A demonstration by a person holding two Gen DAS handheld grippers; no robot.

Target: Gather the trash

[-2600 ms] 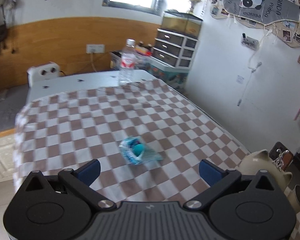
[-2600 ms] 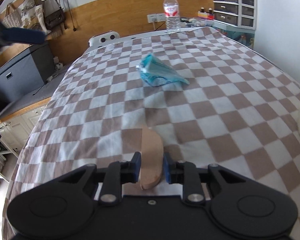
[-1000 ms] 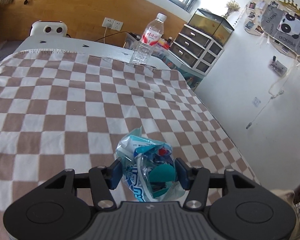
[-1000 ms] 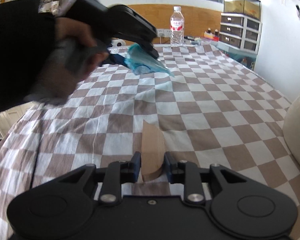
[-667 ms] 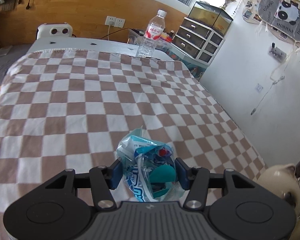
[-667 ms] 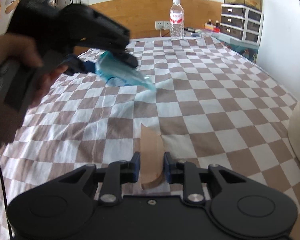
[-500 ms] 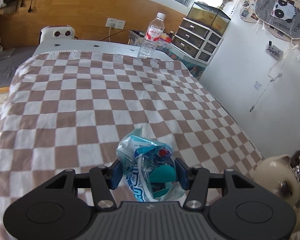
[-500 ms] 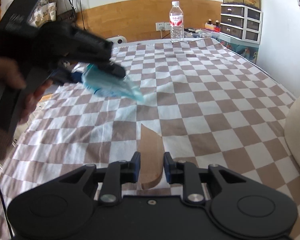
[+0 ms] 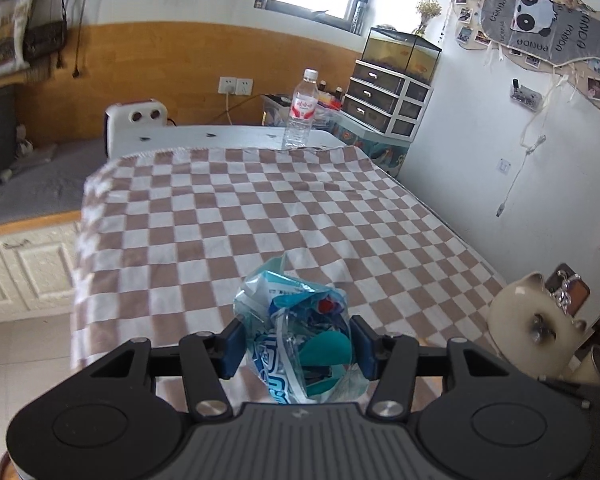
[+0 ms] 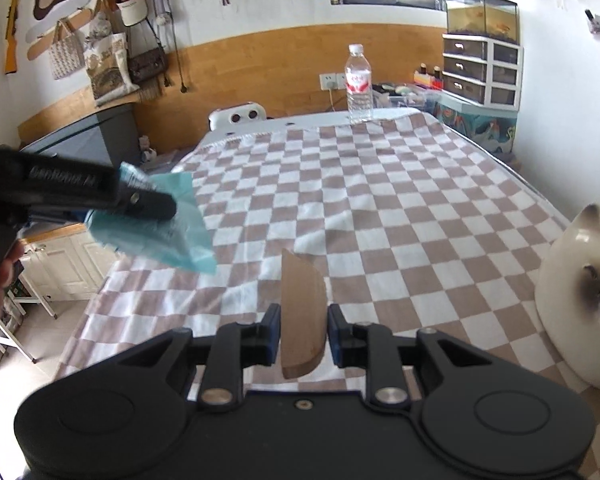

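Crumpled blue plastic wrapper (image 9: 300, 340) is clamped in the left gripper (image 9: 298, 346), brown cardboard piece (image 10: 303, 312) in the right gripper (image 10: 303, 334), both held above the checkered tablecloth (image 9: 236, 216); water bottle (image 9: 300, 110) is seen at the far edge.

Matte black gripper (image 9: 298, 346) bodies, blue pads (image 9: 236, 342), silver screws (image 9: 210, 407).

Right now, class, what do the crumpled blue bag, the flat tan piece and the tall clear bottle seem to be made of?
Crumpled blue bag: thin glossy plastic film; see-through, printed, creased.
Flat tan piece: probably matte cardboard or thin wood; plain, stiff, cleanly cut edge.
Tall clear bottle: clear plastic, likely; transparent wall, red-and-white label, white cap.
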